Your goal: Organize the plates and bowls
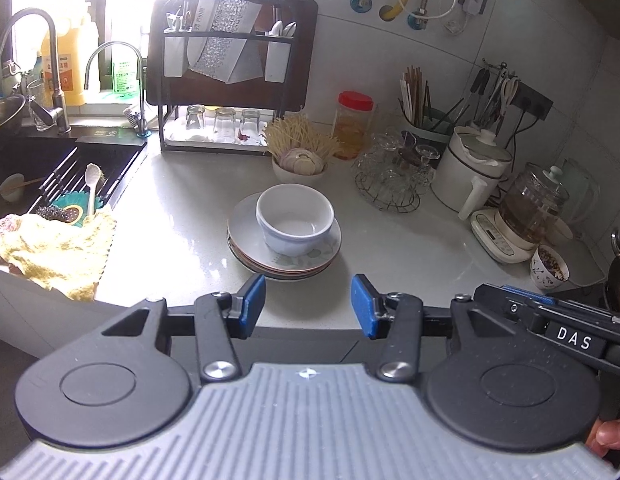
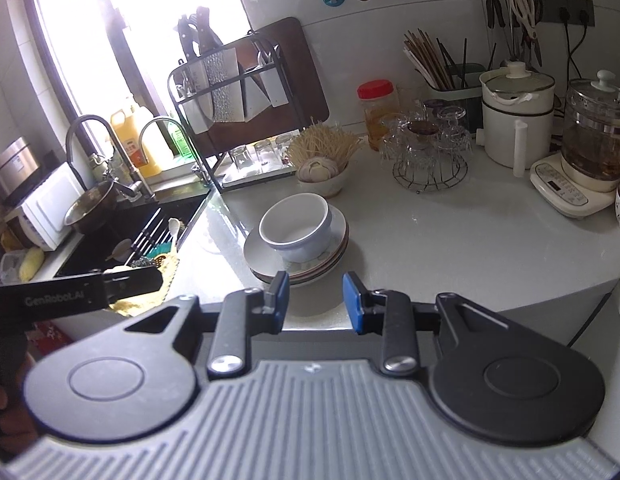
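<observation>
A white bowl (image 1: 294, 218) (image 2: 295, 226) stands upright on a stack of plates (image 1: 269, 262) (image 2: 261, 258) in the middle of the pale counter. My left gripper (image 1: 308, 306) hovers at the counter's near edge, just short of the stack, open with nothing between its blue pads. My right gripper (image 2: 314, 303) is also near the front edge, in front of the stack, with a narrower empty gap between its pads. Each view catches the other gripper at its side.
A sink (image 1: 49, 168) with a yellow cloth (image 1: 57, 248) lies left. At the back stand a dish rack (image 1: 225, 80), a bowl of garlic and noodles (image 1: 299, 160), a wire basket of glasses (image 1: 394, 176), a white pot (image 1: 474, 168) and a glass kettle (image 1: 534, 204).
</observation>
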Motion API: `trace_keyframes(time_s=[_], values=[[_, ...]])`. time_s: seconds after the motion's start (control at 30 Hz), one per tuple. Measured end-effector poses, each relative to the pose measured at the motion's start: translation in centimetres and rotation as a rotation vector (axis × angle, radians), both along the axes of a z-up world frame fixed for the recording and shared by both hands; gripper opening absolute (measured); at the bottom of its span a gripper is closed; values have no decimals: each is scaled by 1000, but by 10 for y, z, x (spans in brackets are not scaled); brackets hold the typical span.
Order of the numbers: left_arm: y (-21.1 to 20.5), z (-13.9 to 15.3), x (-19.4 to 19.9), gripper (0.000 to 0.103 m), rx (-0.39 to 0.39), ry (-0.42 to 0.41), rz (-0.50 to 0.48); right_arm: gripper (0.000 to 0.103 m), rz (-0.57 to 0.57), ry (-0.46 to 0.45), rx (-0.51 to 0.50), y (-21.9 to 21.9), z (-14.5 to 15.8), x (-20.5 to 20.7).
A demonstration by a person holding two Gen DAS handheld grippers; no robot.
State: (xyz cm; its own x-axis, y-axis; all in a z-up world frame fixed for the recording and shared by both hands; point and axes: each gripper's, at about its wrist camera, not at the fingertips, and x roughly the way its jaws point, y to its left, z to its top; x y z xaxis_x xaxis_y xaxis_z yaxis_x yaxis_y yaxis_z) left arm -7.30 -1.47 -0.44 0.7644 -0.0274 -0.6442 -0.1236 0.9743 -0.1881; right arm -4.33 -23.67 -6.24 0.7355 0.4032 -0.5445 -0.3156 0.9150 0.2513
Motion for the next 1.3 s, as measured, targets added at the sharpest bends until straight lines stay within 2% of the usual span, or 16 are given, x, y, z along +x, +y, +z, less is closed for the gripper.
trace_keyframes(time_s=[0.13, 0.2, 0.37, 0.43, 0.47, 0.5, 0.57, 0.67, 1.07, 1.13, 1.2, 1.3], values=[[3, 3, -1, 53, -15, 5, 3, 34, 8, -26, -8, 3, 4, -3], [3, 4, -1, 53, 4, 2, 5, 34, 3, -40, -16, 3, 6, -4], [2, 3, 0, 53, -2, 2, -1, 34, -3, -33, -23, 3, 6, -5], [2, 2, 0, 57, -3, 1, -4, 34, -8, -31, -29, 3, 5, -5], [2, 1, 0, 63, -8, -7, -11, 34, -14, -30, -34, 3, 5, -5], [2, 0, 0, 70, -14, -10, -17, 41, -17, -31, -34, 3, 5, -5], [4, -2, 0, 76, -12, -2, -7, 48, -21, -38, -34, 5, 6, -6], [6, -3, 0, 87, -5, 5, -7, 51, -24, -46, -49, 7, 7, -7], [14, -2, -11, 91, 57, 10, 34, 51, -30, -46, -70, 8, 5, -10], [17, -1, -13, 92, 59, 17, 36, 57, -37, -61, -78, 8, 7, -13], [17, 0, -15, 96, 76, 15, 36, 78, -45, -80, -68, 6, 9, -16], [15, 0, -17, 98, 91, 25, 36, 103, -52, -94, -65, 6, 11, -18]])
